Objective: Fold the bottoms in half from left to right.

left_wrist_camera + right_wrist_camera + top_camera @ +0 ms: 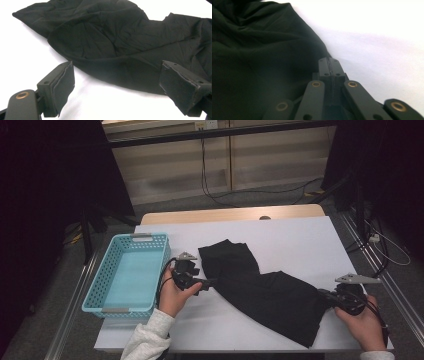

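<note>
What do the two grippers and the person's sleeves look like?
Both the left gripper and the right gripper are black with flat padded jaws, brass-coloured rivets, a grey three-cornered top plate and a black trailing cable. The sleeves are light grey knit.

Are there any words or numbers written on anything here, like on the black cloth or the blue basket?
None: nothing readable stands on the black cloth, the blue basket, the white table cover or either gripper.
The wall socket plate at the top is too small to read.
</note>
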### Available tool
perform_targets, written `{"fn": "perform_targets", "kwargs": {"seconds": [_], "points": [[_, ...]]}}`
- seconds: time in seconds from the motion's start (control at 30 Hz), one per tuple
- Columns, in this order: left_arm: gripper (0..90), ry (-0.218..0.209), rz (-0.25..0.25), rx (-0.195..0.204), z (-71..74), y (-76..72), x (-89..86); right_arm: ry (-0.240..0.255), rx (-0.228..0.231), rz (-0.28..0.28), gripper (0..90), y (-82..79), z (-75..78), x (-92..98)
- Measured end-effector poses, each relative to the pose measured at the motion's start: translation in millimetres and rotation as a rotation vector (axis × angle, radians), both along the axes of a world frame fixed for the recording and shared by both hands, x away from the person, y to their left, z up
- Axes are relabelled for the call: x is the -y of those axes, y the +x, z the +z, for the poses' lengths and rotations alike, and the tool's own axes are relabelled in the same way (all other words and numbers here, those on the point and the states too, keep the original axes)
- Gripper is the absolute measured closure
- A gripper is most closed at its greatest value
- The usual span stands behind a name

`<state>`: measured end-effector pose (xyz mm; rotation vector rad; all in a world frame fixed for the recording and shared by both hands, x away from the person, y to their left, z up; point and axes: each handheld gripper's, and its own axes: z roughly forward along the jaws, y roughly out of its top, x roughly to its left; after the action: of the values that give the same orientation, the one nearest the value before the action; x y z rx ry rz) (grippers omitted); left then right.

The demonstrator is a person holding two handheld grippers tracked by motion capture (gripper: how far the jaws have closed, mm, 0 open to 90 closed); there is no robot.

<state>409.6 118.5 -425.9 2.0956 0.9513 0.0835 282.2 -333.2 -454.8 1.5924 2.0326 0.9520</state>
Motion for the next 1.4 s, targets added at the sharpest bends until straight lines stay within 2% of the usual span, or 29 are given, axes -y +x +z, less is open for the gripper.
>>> {"fn": "perform_targets", "kwargs": {"seconds": [0.03, 0.07, 0.1, 0.13, 0.17, 0.2, 0.3, 0.33, 0.37, 0.4, 0.47, 0.53, 0.57, 0.6, 0.63, 0.67, 0.83, 0.9, 1.0, 1.1, 1.17, 1.27, 1.33, 1.4], "points": [[13.7, 0.000, 0.000, 0.000, 0.1, -0.2, -0.2, 0.000, 0.000, 0.000, 90.0, 0.0, 0.0, 0.0], [13.7, -0.003, 0.003, 0.001, 0.2, -0.5, -0.3, -0.018, 0.048, -0.013, 89.6, 1.6, 0.9, 1.2], [13.7, -0.005, 0.005, 0.001, 0.5, -0.8, -0.4, -0.018, 0.048, -0.013, 89.6, 1.6, 0.9, 1.2], [13.7, -0.001, 0.006, 0.005, 1.0, -1.1, -0.8, -0.003, 0.046, 0.000, 81.0, 4.0, 2.4, 1.0], [13.6, -0.001, 0.006, 0.005, 1.0, -1.1, -0.8, -0.003, 0.046, 0.000, 81.0, 4.0, 2.4, 1.0], [13.7, -0.001, 0.005, 0.004, 1.1, -1.4, -0.8, -0.015, 0.036, -0.024, 60.2, 6.4, 2.3, -0.4], [13.7, 0.002, 0.001, 0.002, 0.7, -1.6, -1.3, -0.006, 0.026, -0.014, 59.2, 7.8, 0.2, -0.2], [13.7, -0.001, 0.008, 0.003, 0.1, -1.4, -1.8, -0.001, 0.015, -0.033, 54.3, 8.7, -2.6, 1.4], [13.6, -0.001, 0.008, 0.003, 0.1, -1.4, -1.8, -0.001, 0.015, -0.033, 54.3, 8.7, -2.6, 1.4], [13.6, -0.001, 0.015, 0.005, 0.4, -0.4, -3.4, 0.018, 0.008, -0.030, 54.1, 8.2, -5.6, 1.5], [13.6, 0.002, 0.016, 0.010, 0.8, 0.4, -4.1, 0.017, 0.008, -0.025, 54.6, 7.8, -5.7, 0.9], [13.7, -0.004, 0.028, 0.014, 2.3, 2.9, -4.6, -0.008, 0.010, -0.020, 65.6, 5.5, -5.8, -4.1], [14.0, -0.004, 0.028, 0.014, 2.3, 2.9, -4.6, -0.008, 0.010, -0.020, 65.6, 5.5, -5.8, -4.1], [14.3, -0.011, 0.043, 0.023, 2.8, 4.5, -4.0, -0.014, 0.002, 0.001, 80.0, 4.4, -5.0, -6.7], [14.2, -0.011, 0.043, 0.023, 2.8, 4.5, -4.0, -0.014, 0.002, 0.001, 80.0, 4.4, -5.0, -6.7], [14.2, -0.008, 0.037, 0.022, 2.5, 5.6, -4.2, 0.007, -0.008, 0.018, 86.8, 4.4, -4.9, -6.7], [14.1, -0.004, 0.057, 0.024, 1.8, 7.9, -4.1, 0.000, 0.000, 0.020, 88.6, 2.9, -3.9, -5.7], [13.9, -0.005, 0.070, 0.027, 2.7, 7.2, -3.8, 0.019, -0.005, 0.006, 88.7, 0.9, -3.9, 0.6], [13.8, -0.004, 0.067, 0.035, 5.3, 6.0, -3.6, -0.001, -0.004, -0.028, 88.8, -4.5, 0.0, 15.7], [13.8, -0.004, 0.074, 0.040, 6.5, 7.3, -4.7, -0.001, -0.004, -0.051, 88.7, -7.0, 1.6, 22.9], [13.8, 0.001, 0.082, 0.041, 7.0, 9.5, -6.0, 0.023, -0.001, -0.039, 82.5, -7.8, 1.7, 25.0], [14.3, 0.006, 0.095, 0.043, 6.6, 15.0, -6.4, 0.023, 0.007, -0.033, 65.3, -4.0, 3.6, 18.5], [15.3, 0.013, 0.098, 0.042, 6.5, 20.1, -6.1, 0.028, 0.011, -0.014, 62.3, -2.4, 4.9, 14.3], [16.3, 0.029, 0.102, 0.045, 6.4, 28.5, -3.9, 0.029, 0.022, 0.011, 52.7, 0.8, 8.2, 4.4]]}}
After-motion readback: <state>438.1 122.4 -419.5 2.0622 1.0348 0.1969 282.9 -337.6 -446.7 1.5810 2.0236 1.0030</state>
